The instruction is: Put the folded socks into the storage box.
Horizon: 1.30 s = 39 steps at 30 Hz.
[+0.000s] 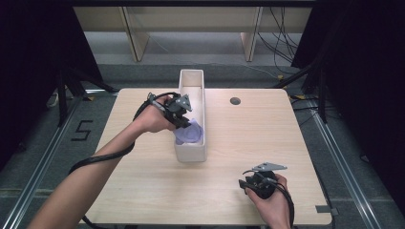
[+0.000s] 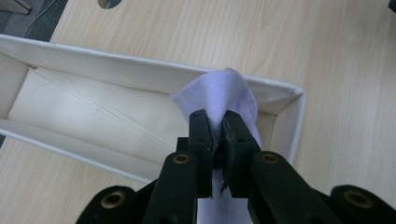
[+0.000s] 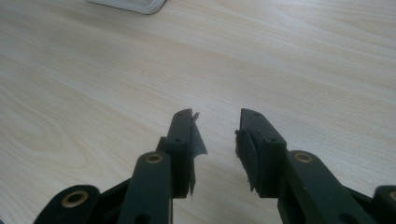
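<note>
Left gripper [image 2: 215, 123]: 2 black jaws clamped on the cloth [image 2: 224, 95], a thin fold pinched between the pads. Cloth stands up from the jaws as a soft rounded peak, pale lavender, fine knit-like texture. It sits over the near end of the bin [image 2: 84, 63], just inside the end wall and touching the far long wall's rim. In the high view the left gripper [image 1: 184, 125] leans in from the bin's left side, cloth [image 1: 191, 133] bunched in the bin's near third.

Right gripper [image 3: 216, 140]: jaws apart, nothing between them, bare desk [image 3: 93, 70] seen through the gap. Pad liners look frayed at the edges. In the high view the right gripper [image 1: 246, 183] rests near the desk's front right, well apart from the bin [image 1: 191, 155].

Bin: long, narrow, off-white, soft fabric-like walls, diagonal crease on the floor, far part bare. Desk: light wood-grain laminate, round grommet hole [image 1: 235, 100] to the right of the bin. Left cable [image 1: 95, 160] trails off the desk's front-left edge.
</note>
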Each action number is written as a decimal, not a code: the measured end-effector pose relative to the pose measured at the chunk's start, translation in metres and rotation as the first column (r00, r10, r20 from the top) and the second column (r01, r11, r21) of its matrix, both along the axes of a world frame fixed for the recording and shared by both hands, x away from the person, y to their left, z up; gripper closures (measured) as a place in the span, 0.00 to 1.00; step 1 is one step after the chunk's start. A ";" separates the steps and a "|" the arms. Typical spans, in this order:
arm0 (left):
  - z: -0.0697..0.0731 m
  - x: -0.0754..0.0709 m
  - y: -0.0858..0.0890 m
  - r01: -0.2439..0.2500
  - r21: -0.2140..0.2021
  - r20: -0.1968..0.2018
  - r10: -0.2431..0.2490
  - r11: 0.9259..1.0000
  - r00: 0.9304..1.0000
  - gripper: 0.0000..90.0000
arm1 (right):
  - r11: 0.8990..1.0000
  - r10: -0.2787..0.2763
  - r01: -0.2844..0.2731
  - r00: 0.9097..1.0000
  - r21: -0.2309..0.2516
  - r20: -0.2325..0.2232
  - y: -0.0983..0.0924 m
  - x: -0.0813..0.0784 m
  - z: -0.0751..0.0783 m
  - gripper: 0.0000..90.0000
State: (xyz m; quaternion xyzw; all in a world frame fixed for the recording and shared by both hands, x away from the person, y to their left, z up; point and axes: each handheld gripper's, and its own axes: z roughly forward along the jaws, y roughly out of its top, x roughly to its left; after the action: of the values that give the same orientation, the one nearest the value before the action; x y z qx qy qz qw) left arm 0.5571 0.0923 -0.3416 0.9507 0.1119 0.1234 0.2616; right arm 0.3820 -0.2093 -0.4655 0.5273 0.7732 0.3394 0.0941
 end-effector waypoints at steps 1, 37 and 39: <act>-0.001 -0.001 -0.001 -0.007 -0.016 -0.001 0.007 1.000 1.000 0.93 | 1.000 0.000 0.000 1.000 0.000 0.001 0.000 0.000 0.000 0.73; -0.027 -0.004 -0.013 0.043 0.079 -0.018 -0.042 0.996 0.999 0.93 | 1.000 0.024 -0.024 1.000 -0.021 0.008 0.000 0.001 -0.002 0.73; -0.028 -0.005 -0.014 0.045 0.082 -0.019 -0.044 0.996 0.999 0.93 | 1.000 0.021 -0.021 1.000 -0.014 0.009 0.000 0.001 -0.003 0.73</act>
State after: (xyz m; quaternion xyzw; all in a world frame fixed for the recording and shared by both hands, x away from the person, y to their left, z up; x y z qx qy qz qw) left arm 0.5524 0.0778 -0.3695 0.9639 0.0878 0.1139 0.2239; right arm 0.3834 -0.2088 -0.4680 0.5168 0.7807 0.3374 0.0978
